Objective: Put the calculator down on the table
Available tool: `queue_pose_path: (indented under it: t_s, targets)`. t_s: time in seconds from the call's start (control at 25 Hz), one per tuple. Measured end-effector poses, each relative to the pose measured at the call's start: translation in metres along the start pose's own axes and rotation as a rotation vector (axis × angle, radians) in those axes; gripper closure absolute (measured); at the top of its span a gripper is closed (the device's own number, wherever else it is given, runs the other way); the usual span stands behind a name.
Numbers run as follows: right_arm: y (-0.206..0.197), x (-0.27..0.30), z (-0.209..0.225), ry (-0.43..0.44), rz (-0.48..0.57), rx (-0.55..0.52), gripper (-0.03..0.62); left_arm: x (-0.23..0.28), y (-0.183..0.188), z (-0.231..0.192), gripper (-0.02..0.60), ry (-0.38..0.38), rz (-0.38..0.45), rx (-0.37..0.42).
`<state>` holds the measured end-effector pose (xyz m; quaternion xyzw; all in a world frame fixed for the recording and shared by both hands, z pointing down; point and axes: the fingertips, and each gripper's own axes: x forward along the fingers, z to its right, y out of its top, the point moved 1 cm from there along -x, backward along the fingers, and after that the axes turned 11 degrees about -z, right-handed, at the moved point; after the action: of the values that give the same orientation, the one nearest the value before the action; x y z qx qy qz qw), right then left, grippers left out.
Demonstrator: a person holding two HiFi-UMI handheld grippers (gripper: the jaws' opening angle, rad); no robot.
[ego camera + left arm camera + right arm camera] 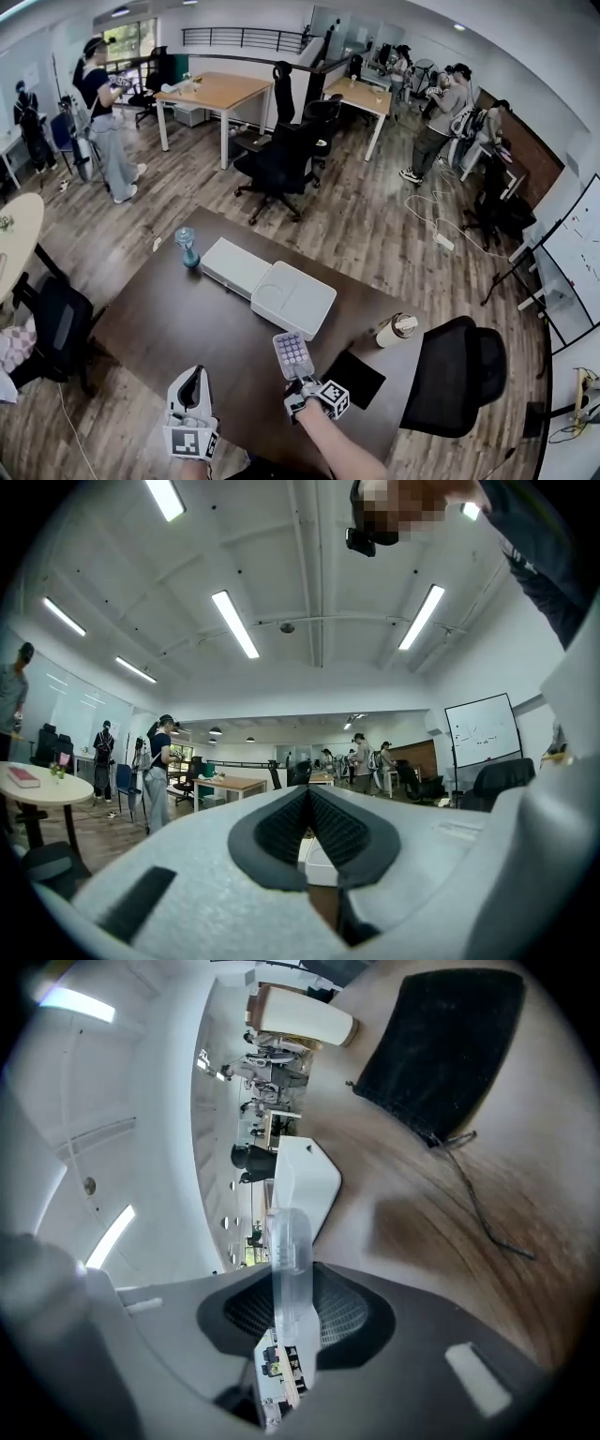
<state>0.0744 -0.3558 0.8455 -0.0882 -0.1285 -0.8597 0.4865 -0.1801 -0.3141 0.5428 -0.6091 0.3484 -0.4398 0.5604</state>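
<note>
The right gripper's (298,381) jaws clamp the calculator (292,354), edge-on and hard to read in its own view, over the dark table (178,319). The left gripper's (193,379) jaws are together, empty. Office desks (214,92) stand beyond.

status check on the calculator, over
Right gripper shut on calculator, over the table. Left gripper shut, empty. Black pouch just right of the calculator, white box beyond it.
</note>
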Motion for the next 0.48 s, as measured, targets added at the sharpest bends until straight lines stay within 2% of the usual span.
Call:
queue_pose_path:
  t_s: [0.28,0.48]
  targets:
    - [0.010,0.032,0.059,-0.096,-0.007,0.029,0.485,-0.009,-0.010,-0.006,0.584,0.011,-0.040,-0.015]
    - [0.013,0.047,0.071,-0.130,-0.013,0.034,0.485,-0.007,-0.016,-0.012,0.584,0.041,-0.057,-0.019]
